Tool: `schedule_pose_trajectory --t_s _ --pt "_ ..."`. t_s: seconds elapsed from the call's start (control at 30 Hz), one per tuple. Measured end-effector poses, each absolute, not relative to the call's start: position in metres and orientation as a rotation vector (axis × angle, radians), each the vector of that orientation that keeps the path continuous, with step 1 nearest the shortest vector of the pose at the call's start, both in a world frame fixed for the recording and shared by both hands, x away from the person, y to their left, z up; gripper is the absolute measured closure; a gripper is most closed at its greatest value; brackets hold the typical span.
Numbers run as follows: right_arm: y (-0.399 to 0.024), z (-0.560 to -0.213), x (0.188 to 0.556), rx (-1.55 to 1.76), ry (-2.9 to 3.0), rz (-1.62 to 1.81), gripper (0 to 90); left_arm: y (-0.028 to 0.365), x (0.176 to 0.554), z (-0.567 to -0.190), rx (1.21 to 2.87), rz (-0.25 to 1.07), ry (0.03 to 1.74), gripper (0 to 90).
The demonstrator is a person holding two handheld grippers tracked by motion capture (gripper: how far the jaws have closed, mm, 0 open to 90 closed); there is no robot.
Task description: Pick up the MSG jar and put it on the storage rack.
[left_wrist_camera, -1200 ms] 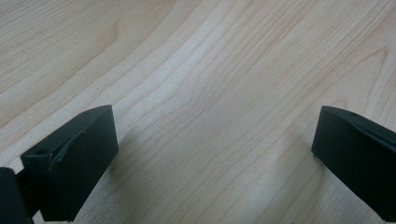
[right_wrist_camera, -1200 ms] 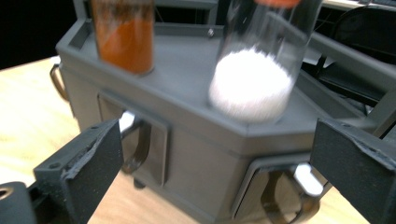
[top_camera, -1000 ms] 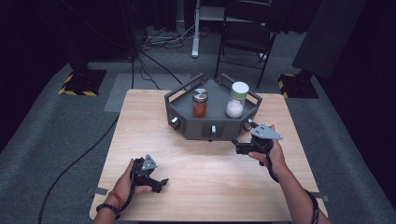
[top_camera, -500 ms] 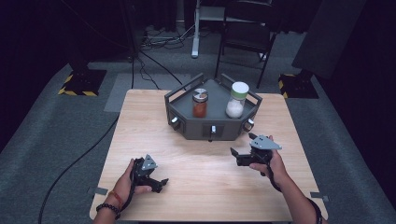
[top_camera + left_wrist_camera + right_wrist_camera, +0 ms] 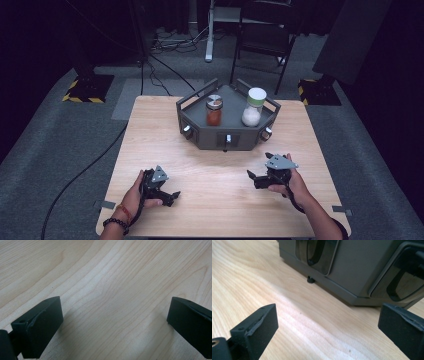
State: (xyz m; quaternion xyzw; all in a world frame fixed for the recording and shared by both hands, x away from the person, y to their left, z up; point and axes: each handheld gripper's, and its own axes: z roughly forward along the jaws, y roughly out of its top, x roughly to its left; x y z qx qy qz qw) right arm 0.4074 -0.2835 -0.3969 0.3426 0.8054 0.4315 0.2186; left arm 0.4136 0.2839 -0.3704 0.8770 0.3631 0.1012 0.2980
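A dark grey six-sided rack (image 5: 202,136) stands at the back middle of the wooden table (image 5: 150,130). On it are a glass jar of red spice (image 5: 214,110) and a white-lidded jar of white powder (image 5: 253,106). My left gripper (image 5: 173,196) rests low on the table near the front left, open, with bare wood between its jaws (image 5: 115,322). My right gripper (image 5: 252,178) sits at the front right, open, pointing left. In the right gripper view the rack's lower wall (image 5: 359,267) lies close ahead of the gripper (image 5: 329,327).
A small rubber foot (image 5: 311,279) holds the rack just off the table. Knobs (image 5: 228,138) stick out of the rack's front faces. Behind the table stand a chair (image 5: 265,40), cables (image 5: 165,45) on the carpet, and stand bases with yellow-black tape (image 5: 82,90).
My right gripper has drawn back from the rack's front right toward the table's front edge and dropped lower. The left gripper has stayed put.
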Motion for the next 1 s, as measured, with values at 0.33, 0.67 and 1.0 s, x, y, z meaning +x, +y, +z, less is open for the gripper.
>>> schedule_pose_trajectory --t_s 0.33,0.67,1.0 --pt "-0.290 -0.401 0.404 0.929 2.319 1.131 2.5 0.284 0.414 -0.370 2.330 0.269 0.965 0.2" --pt "-0.297 -0.402 0.405 0.905 2.402 1.077 2.5 0.284 0.414 -0.370 2.330 0.269 0.965 0.2" --pt "-0.314 -0.407 0.400 0.910 2.461 1.045 2.5 0.284 0.413 -0.370 2.330 0.270 0.966 0.3"
